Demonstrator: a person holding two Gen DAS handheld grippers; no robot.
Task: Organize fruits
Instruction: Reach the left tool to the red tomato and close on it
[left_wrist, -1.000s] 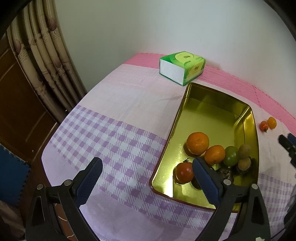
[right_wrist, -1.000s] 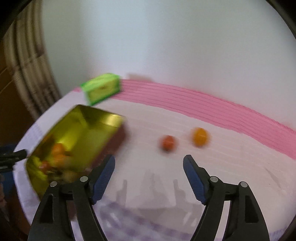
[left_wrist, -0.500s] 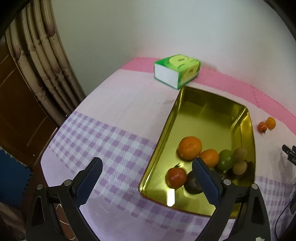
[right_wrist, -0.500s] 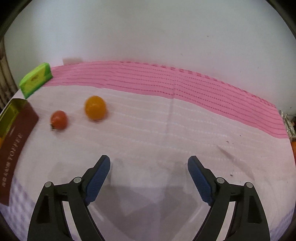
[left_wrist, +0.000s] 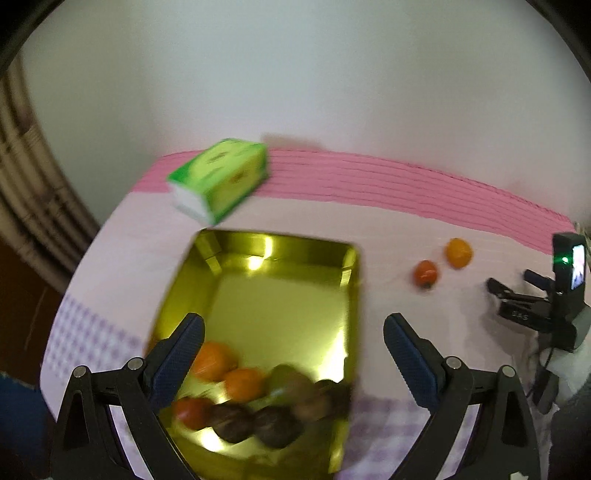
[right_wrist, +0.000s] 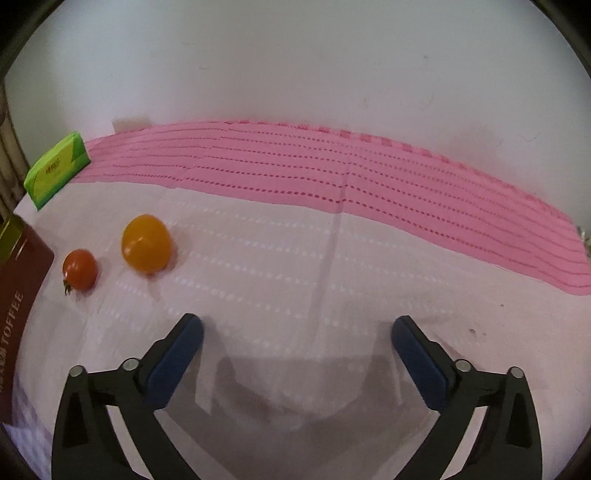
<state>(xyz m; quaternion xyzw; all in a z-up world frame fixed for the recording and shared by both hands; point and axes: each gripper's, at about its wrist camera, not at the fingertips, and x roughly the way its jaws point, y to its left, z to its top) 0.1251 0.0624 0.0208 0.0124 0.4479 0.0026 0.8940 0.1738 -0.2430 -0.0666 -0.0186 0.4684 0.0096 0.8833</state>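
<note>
A small red tomato (right_wrist: 79, 269) and a round orange-yellow fruit (right_wrist: 146, 243) lie side by side on the pink cloth, beside the gold metal tray (left_wrist: 280, 295) holding several blurred, possibly citrus, fruits. The right gripper (right_wrist: 295, 341) is opening, empty; the left gripper (left_wrist: 293, 347) is spread, empty.

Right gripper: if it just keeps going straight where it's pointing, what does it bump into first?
Probably only the tablecloth. The right gripper, its jaws opening with nothing between them, points at bare cloth. The orange fruit and red tomato lie off to its left, out of that line, though depth is hard to judge.
</note>
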